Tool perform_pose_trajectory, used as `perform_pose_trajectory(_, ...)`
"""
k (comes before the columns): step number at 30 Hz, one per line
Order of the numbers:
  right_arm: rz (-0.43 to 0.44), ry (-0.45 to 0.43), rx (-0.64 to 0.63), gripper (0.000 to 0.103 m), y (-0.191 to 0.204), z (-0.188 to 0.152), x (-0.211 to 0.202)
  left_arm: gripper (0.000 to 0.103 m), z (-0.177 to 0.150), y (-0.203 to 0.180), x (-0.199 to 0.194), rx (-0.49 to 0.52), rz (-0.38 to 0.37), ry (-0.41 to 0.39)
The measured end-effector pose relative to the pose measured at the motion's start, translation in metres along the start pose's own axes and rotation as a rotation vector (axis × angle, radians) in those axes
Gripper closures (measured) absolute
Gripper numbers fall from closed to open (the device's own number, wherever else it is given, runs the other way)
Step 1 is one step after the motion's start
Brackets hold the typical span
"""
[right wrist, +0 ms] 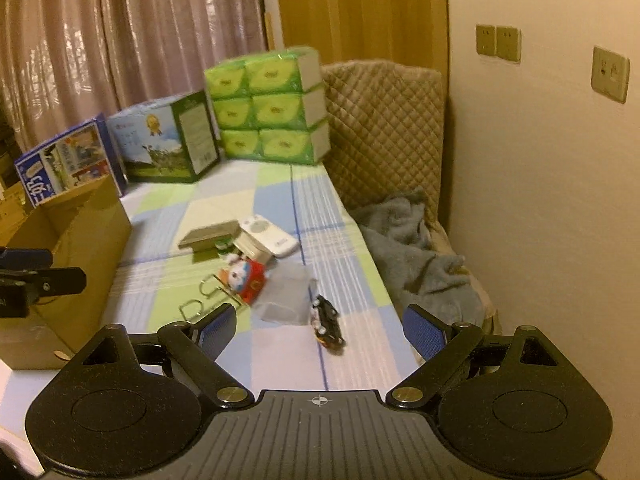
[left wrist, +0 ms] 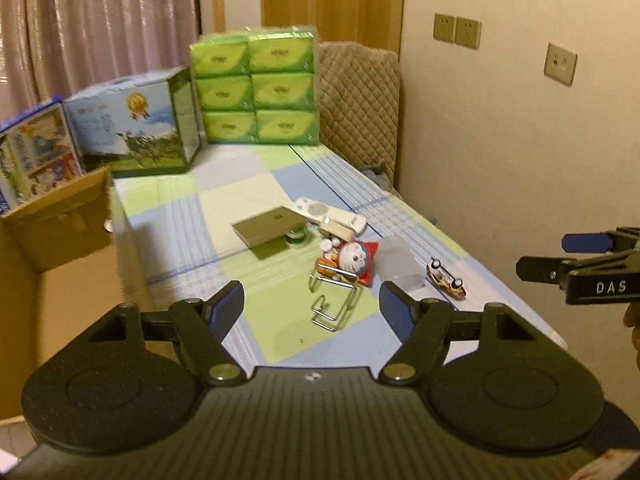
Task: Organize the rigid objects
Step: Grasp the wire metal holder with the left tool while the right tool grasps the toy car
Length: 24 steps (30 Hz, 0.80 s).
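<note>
Checked tablecloth [left wrist: 248,184] mostly bare up front; cardboard box [left wrist: 60,280] at left edge, "DAS" readable on right gripper [right wrist: 320,330]. Left gripper [left wrist: 312,304] and right both spread wide, empty. Clutter mid-table: remote [right wrist: 270,236], Doraemon toy [left wrist: 356,260], toy car [right wrist: 328,326] nearest right edge

Both my wrist cameras are looking forward and down along my fingers [left wrist: 230,300] from the near end, sharing the checked table [left wrist: 256,184] and green tissue packs [right wrist: 272,108].
</note>
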State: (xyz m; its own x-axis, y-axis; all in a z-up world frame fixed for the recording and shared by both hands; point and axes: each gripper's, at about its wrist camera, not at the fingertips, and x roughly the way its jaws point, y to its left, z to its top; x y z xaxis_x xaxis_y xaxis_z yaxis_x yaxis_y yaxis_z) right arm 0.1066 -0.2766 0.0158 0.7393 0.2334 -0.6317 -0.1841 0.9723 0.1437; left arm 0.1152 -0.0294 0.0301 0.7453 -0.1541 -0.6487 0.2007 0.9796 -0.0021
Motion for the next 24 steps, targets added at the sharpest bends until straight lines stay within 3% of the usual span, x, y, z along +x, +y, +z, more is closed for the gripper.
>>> perform_pose_trajectory(6, 0.020, 0.039, -0.025, 0.016, -0.008, -0.002, 0.033, 0.032, -0.008, -0.011, 0.038, 0.064, -0.018, 0.035)
perform_pose_trajectory(16, 0.055, 0.121, -0.135, 0.038, -0.012, -0.007, 0.100, 0.032, -0.023, -0.010, 0.097, 0.111, -0.020, 0.081)
perform_pose_trajectory(24, 0.068, 0.166, -0.179, 0.044, -0.010, -0.015, 0.136, 0.036, -0.031, -0.006, 0.136, 0.107, -0.046, 0.133)
